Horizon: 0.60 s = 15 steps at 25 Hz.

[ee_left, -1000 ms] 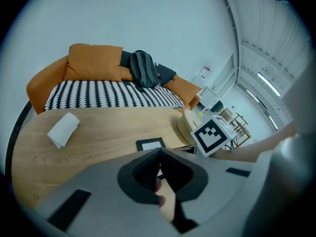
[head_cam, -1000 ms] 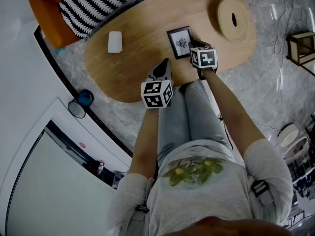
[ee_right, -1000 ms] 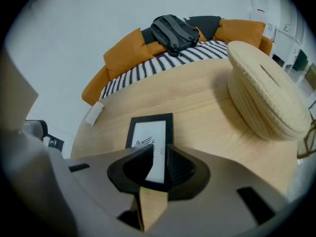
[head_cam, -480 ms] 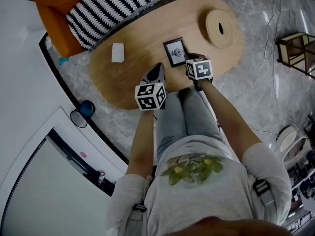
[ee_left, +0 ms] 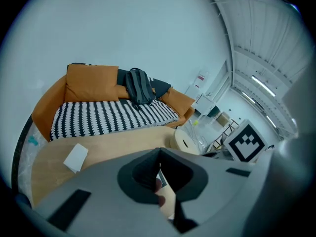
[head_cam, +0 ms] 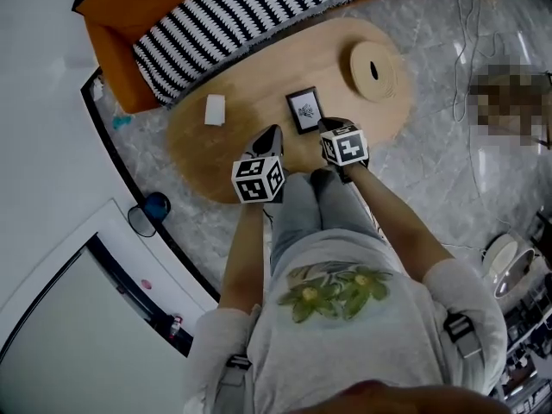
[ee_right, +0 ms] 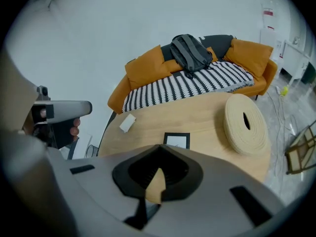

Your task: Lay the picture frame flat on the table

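Frame: black rectangular picture frame (head_cam: 304, 110) is lying flat on wooden bench (head_cam: 250, 102), just beyond closed jaws of right gripper (head_cam: 330, 127).
Left gripper (head_cam: 270, 134): jaws closed, empty.

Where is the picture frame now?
Head view: the picture frame lies on the table just beyond the right gripper, between the white card at left and the round mat at right.

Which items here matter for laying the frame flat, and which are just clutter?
Job: picture frame, table, left gripper, right gripper, both with jaws shut, empty.
Lying about: small white box, woven ring, striped sofa, backpack.
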### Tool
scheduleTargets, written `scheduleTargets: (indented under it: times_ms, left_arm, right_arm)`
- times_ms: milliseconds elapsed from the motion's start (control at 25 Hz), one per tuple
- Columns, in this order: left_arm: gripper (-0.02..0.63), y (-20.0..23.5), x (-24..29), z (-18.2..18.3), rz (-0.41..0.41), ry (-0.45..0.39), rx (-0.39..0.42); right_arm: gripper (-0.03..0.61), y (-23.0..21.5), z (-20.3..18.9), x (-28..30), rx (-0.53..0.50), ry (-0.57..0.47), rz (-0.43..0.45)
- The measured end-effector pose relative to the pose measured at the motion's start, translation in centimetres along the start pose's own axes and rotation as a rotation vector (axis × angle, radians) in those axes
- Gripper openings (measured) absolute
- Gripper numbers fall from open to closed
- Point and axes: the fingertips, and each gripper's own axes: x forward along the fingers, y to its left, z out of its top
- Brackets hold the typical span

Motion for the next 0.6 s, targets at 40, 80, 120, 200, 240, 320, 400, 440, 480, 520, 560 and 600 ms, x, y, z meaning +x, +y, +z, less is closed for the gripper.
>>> scheduleTargets:
  times_ms: [40,80,120,200,240,320,400,440,480,520,560,600]
  left_arm:
    - [0.015,-0.1,-0.3,0.2,-0.001,-0.002,-0.001]
    - [0.015,-0.3,-0.6,0.3,-0.003,-0.004,-0.001]
    - [0.015,-0.5,-0.9,0.4,-0.004,-0.006,-0.001]
    - [0.015,-0.7,-1.4,0.8,-0.007,-0.01,0.002]
    - [0.015,-0.8,-1.7,0.9,-0.009,-0.012,0.003]
    - [0.015,-1.0,-2.3,1.1,-0.013,-0.012,-0.003]
    - [0.015,-1.1,-2.9,1.4,-0.018,-0.016,-0.021]
    - [0.015,-1.2,-3.2,1.5,-0.02,-0.019,-0.033]
    - [0.015,-1.2,-3.6,1.6,-0.022,-0.022,-0.043]
    - [0.015,-1.2,-3.9,1.6,-0.023,-0.025,-0.051]
    - [0.015,-1.2,-4.3,1.8,-0.024,-0.028,-0.058]
    - [0.015,-1.2,-4.6,1.9,-0.025,-0.031,-0.064]
  right_arm:
    - [0.006,0.2,0.2,-0.5,-0.005,-0.004,0.002]
    - [0.006,0.5,0.4,-0.9,-0.01,-0.01,0.004]
    - [0.006,0.7,0.6,-1.4,-0.014,-0.018,0.005]
    - [0.006,1.0,1.2,-2.3,-0.016,-0.033,0.004]
    - [0.006,1.1,1.4,-2.8,-0.015,-0.039,0.003]
    - [0.006,1.4,1.7,-3.8,-0.014,-0.05,0.003]
    - [0.006,1.8,2.0,-4.7,-0.018,-0.06,0.004]
    - [0.006,2.0,2.0,-5.2,-0.022,-0.063,0.006]
    - [0.006,2.2,2.0,-5.6,-0.026,-0.066,0.008]
    - [0.006,2.5,2.0,-6.0,-0.03,-0.068,0.011]
    - [0.006,2.8,2.1,-6.4,-0.034,-0.07,0.013]
    - [0.006,3.1,2.1,-6.8,-0.038,-0.073,0.016]
